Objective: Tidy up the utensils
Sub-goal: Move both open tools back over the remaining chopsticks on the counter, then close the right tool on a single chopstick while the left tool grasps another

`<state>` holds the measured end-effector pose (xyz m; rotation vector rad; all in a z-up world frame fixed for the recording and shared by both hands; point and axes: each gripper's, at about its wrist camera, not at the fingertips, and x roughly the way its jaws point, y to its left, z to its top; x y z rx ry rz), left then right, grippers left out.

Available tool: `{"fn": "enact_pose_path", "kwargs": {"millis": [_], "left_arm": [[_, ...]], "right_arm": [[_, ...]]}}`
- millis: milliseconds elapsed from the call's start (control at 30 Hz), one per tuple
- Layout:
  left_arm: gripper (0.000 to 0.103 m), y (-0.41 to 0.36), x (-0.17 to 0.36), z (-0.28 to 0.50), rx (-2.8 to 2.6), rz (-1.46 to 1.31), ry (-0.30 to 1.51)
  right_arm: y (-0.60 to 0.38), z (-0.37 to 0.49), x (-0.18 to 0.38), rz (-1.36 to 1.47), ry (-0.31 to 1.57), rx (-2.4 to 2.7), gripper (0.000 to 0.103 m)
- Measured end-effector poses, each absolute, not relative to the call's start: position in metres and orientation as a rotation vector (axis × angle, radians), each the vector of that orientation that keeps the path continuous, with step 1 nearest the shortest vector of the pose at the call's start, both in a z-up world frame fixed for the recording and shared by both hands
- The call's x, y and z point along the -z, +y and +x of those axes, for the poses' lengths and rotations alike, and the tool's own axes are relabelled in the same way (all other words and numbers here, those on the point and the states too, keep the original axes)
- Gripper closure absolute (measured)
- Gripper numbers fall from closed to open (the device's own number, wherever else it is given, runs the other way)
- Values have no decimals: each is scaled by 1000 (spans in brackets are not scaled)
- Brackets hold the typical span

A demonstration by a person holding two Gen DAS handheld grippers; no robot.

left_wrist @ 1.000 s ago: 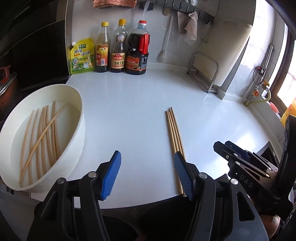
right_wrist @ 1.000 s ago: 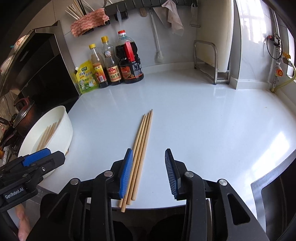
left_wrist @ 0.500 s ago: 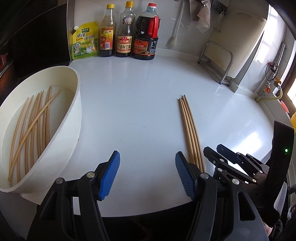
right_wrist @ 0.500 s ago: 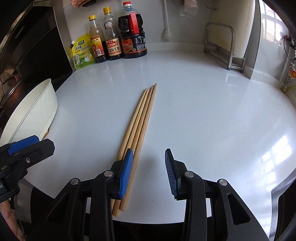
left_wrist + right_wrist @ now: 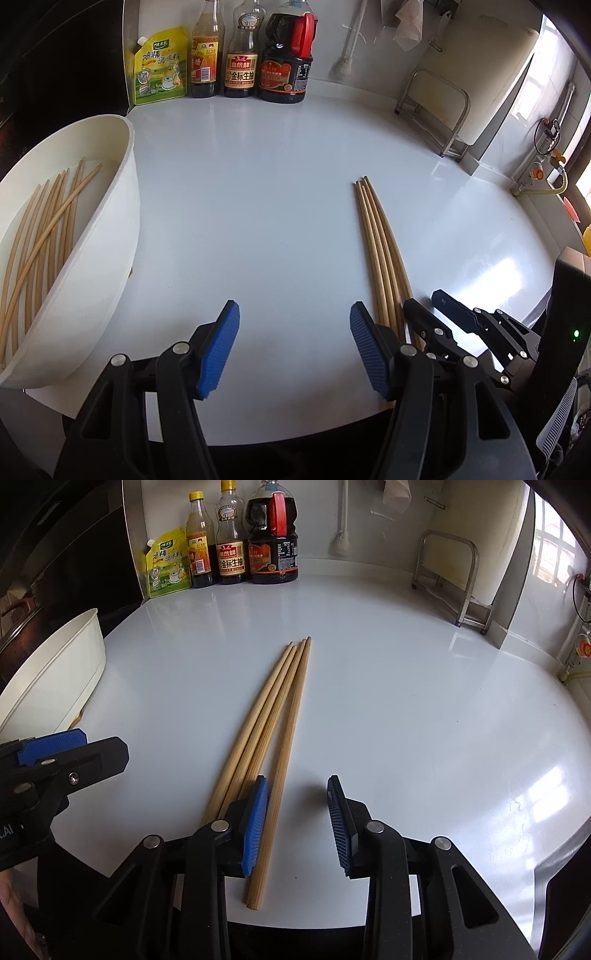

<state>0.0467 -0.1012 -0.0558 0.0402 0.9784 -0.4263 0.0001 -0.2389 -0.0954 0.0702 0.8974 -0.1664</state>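
Several wooden chopsticks (image 5: 273, 716) lie side by side on the white counter (image 5: 406, 701); they also show in the left wrist view (image 5: 380, 243). My right gripper (image 5: 297, 821) is open, low over their near ends; its left finger sits between the rightmost chopstick and the others. My left gripper (image 5: 293, 345) is open and empty, left of the chopsticks. A white bowl (image 5: 107, 240) at the left holds several more chopsticks (image 5: 44, 236); it also shows in the right wrist view (image 5: 55, 672).
Three sauce bottles (image 5: 240, 55) and a yellow-green pouch (image 5: 159, 66) stand at the back wall. A metal rack (image 5: 439, 110) with a cutting board stands at the back right. The counter's front edge is just below both grippers.
Both grippers have moved forward and lower over the counter. The right gripper's left finger has come down among the chopsticks, and the rightmost one now lies slightly apart.
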Motion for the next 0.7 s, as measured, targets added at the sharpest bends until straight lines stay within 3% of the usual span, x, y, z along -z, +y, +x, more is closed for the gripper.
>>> {"fn": "enact_pose_path", "kwargs": {"millis": [33, 100, 700], "left_arm": [[42, -103, 57, 47, 428, 40, 978], [42, -109, 59, 49, 434, 41, 982], [39, -149, 80, 55, 457, 112, 1019]], "right_arm": [[-240, -1, 95, 69, 897, 168, 86], [-243, -3, 95, 68, 898, 178, 96], [-287, -34, 94, 197, 897, 213, 96]]}}
